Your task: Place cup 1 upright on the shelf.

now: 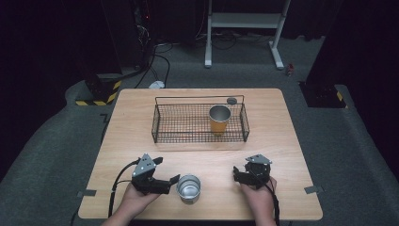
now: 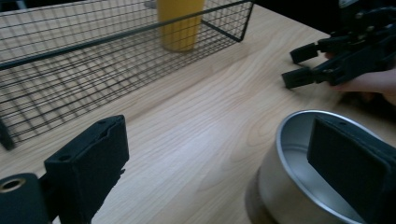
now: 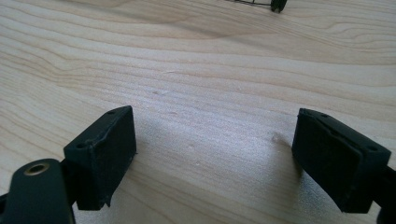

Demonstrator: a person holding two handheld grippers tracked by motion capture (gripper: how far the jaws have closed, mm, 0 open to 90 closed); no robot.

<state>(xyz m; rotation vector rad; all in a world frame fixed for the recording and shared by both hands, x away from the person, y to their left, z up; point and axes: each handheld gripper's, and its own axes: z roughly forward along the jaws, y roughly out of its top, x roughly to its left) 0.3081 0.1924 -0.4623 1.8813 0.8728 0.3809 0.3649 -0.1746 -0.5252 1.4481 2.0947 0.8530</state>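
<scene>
High view puts the steel cup point(image 1: 189, 188) upright on the table point(image 1: 141, 122) near its front edge, mouth up, long axis vertical. It is a short, plain, silvery cylinder with a bright rim and a bare inside. The left gripper point(image 1: 165, 172) sits just left of it, jaws spread wide; in the left gripper view one jaw hangs over the cup's mouth inside the rim and the other stands well clear, neither pressing on it. The right gripper point(image 1: 240, 173) rests to the cup's right, jaws apart over bare wood. Farther back stands a wire basket point(image 1: 162, 128) holding an upright yellow cup point(image 1: 219, 120).
</scene>
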